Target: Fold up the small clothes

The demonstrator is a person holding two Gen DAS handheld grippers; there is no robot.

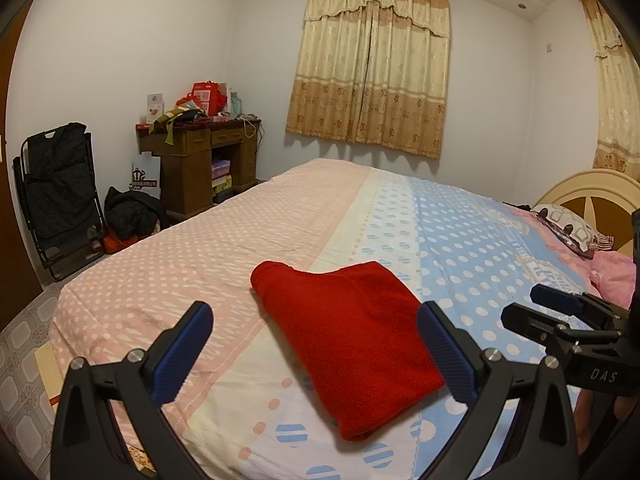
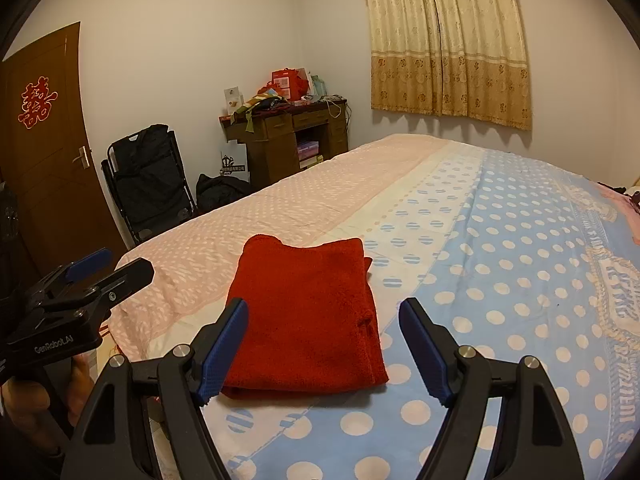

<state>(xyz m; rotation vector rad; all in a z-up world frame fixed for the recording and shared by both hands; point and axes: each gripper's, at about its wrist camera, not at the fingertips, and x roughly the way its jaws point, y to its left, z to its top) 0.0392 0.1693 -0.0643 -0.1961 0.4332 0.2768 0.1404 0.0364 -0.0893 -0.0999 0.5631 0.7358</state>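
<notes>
Red folded cloth is lying on bed ahead of right gripper & left gripper, both spreading wide, empty; cloth's near edge partly hiding behind fingers.

Pink, cream and blue polka-dot bedspread, cluttered dark wooden desk, folded black reclining chair, beige patterned curtains, brown wooden door, patterned pillow

Both wrist views over bed
</notes>
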